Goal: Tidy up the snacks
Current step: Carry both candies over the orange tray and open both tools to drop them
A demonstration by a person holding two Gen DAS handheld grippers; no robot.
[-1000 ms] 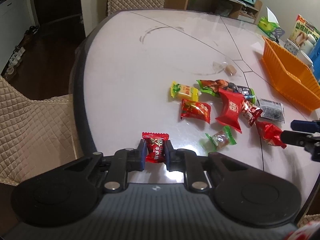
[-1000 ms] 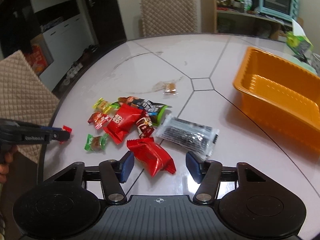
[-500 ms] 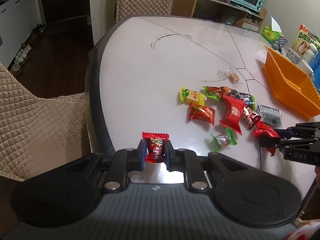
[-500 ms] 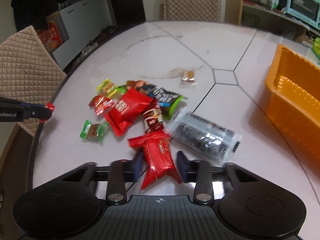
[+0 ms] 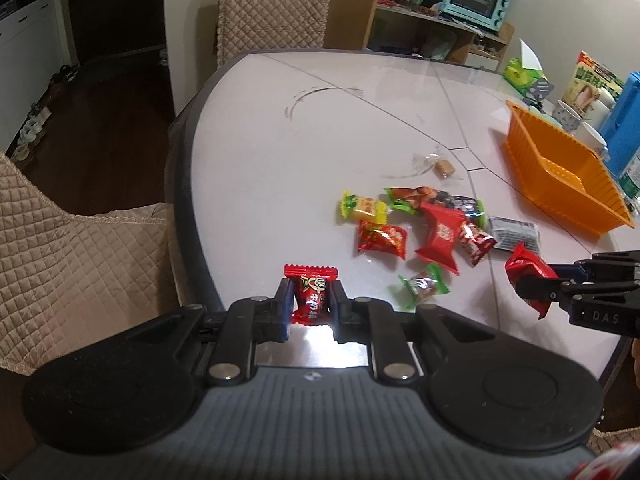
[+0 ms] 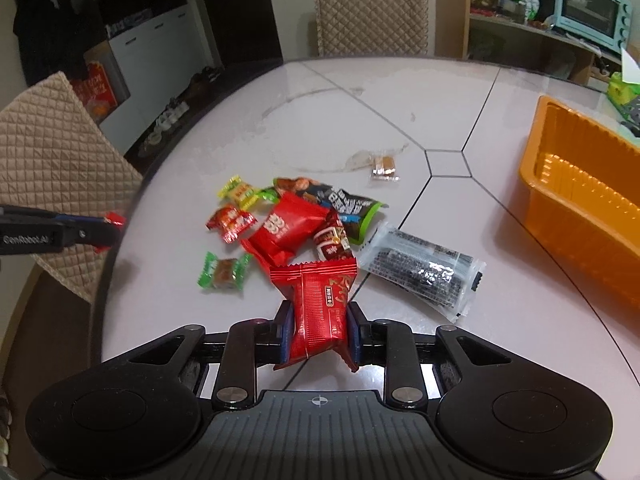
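Note:
My left gripper (image 5: 310, 300) is shut on a small red candy (image 5: 311, 295) and holds it above the table's near left edge. My right gripper (image 6: 318, 330) is shut on a red snack packet (image 6: 318, 302), lifted just off the table; it also shows in the left wrist view (image 5: 526, 270). A pile of wrapped snacks (image 6: 288, 224) lies on the white table (image 6: 400, 112), with a clear-and-black packet (image 6: 420, 268) to its right. An empty orange tray (image 6: 580, 200) stands at the right.
A small clear-wrapped biscuit (image 6: 384, 168) lies beyond the pile. Quilted chairs stand at the left (image 5: 72, 256) and far side (image 6: 370, 12). Cups, boxes and a tissue pack (image 5: 576, 92) crowd the table behind the tray.
My right gripper closed on the red packet and lifted it off the table. My left gripper rose and drew back with the red candy still held.

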